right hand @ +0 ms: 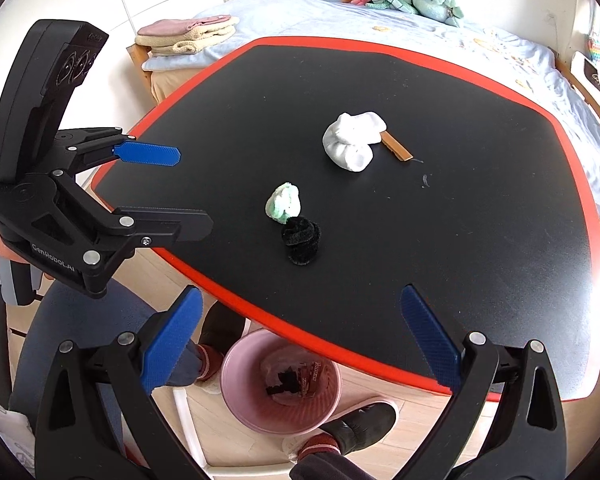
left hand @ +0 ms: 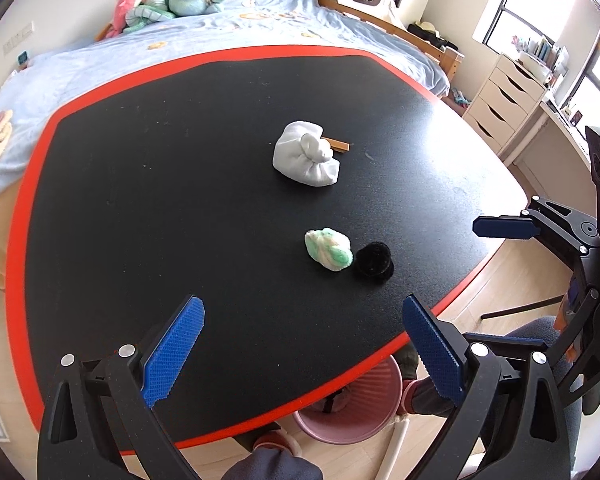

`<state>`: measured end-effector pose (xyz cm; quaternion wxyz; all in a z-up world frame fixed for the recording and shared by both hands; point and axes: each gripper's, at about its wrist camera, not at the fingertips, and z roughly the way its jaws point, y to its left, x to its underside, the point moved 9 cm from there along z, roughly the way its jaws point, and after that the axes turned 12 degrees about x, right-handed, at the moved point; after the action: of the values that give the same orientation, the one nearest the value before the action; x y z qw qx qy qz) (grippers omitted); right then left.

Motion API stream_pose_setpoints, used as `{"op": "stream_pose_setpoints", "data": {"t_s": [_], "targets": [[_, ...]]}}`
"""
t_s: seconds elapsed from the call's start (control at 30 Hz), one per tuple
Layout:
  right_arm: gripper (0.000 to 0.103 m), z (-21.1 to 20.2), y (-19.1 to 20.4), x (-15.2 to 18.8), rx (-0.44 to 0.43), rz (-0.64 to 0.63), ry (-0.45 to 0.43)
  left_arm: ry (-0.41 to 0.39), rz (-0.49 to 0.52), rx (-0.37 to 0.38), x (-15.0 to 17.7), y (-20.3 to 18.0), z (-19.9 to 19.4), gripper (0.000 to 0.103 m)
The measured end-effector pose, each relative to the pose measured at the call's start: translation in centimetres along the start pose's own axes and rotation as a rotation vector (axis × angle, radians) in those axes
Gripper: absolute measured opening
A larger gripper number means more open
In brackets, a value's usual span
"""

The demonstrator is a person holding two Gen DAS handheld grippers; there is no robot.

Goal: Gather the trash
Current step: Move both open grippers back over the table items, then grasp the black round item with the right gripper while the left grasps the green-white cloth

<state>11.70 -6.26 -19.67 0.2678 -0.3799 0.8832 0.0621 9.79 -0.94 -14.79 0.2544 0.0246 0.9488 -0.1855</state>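
Note:
On the black table (left hand: 180, 160) (right hand: 480, 240) lie a white balled cloth (left hand: 306, 154) (right hand: 352, 140), a thin brown stick (left hand: 338, 144) (right hand: 398, 147) beside it, a green-and-white wad (left hand: 329, 249) (right hand: 284, 203) and a black fuzzy ball (left hand: 374, 260) (right hand: 301, 240) touching the wad. A pink trash bin (left hand: 352, 404) (right hand: 284, 384) stands on the floor under the table's near edge and holds scraps. My left gripper (left hand: 304, 344) (right hand: 180, 192) is open and empty above the near table edge. My right gripper (right hand: 302, 336) is open and empty above the bin; it shows at the right in the left wrist view (left hand: 500, 227).
A bed (left hand: 180, 32) with stuffed toys (left hand: 168, 0) stands behind the table. White drawers (left hand: 500, 108) stand at the right by the window. Folded towels (right hand: 188, 36) lie on the bed's corner. The person's legs and slippers (right hand: 356, 420) are by the bin.

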Motion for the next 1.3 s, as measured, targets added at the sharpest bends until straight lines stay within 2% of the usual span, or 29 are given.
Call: {"op": "stream_pose_setpoints", "data": {"t_s": [0.2,0.4,0.57,0.63,0.8,0.9,0.97,1.1,1.17,1.3], "targets": [[0.097,2.4,-0.4,-0.4,0.003,-0.010,0.018,0.017,0.003,0.001,-0.3,1.2,1.4,0.095],[0.082,4.3,-0.7,-1.0,0.004,-0.032,0.017,0.027,0.003,0.005,-0.5,2.2,2.5,0.095],[0.062,4.9,-1.0,-1.8,-0.004,-0.039,-0.011,0.027,0.003,0.017,-0.6,2.3,3.2,0.095],[0.047,5.1,-1.1,-2.1,-0.006,-0.046,-0.015,0.023,0.007,0.020,-0.8,2.2,3.5,0.095],[0.021,5.4,-1.0,-2.5,-0.016,-0.065,-0.026,0.022,0.026,0.032,-1.1,1.7,4.0,0.095],[0.019,5.5,-1.2,-2.7,-0.020,-0.060,-0.026,0.023,0.041,0.047,-1.5,1.0,4.4,0.095],[0.019,5.6,-1.3,-2.8,-0.014,-0.056,-0.023,0.028,0.052,0.053,-1.7,0.7,4.8,0.084],[0.019,5.5,-1.9,-2.8,-0.005,-0.039,-0.017,0.025,0.077,0.037,-2.1,0.2,5.1,0.070],[0.019,5.5,-2.1,-2.7,-0.001,-0.032,-0.015,0.026,0.085,0.030,-2.4,0.0,5.2,0.056],[0.019,5.7,-2.4,-2.8,-0.001,-0.012,-0.011,0.037,0.097,0.015,-2.4,-0.2,5.1,0.037]]}}
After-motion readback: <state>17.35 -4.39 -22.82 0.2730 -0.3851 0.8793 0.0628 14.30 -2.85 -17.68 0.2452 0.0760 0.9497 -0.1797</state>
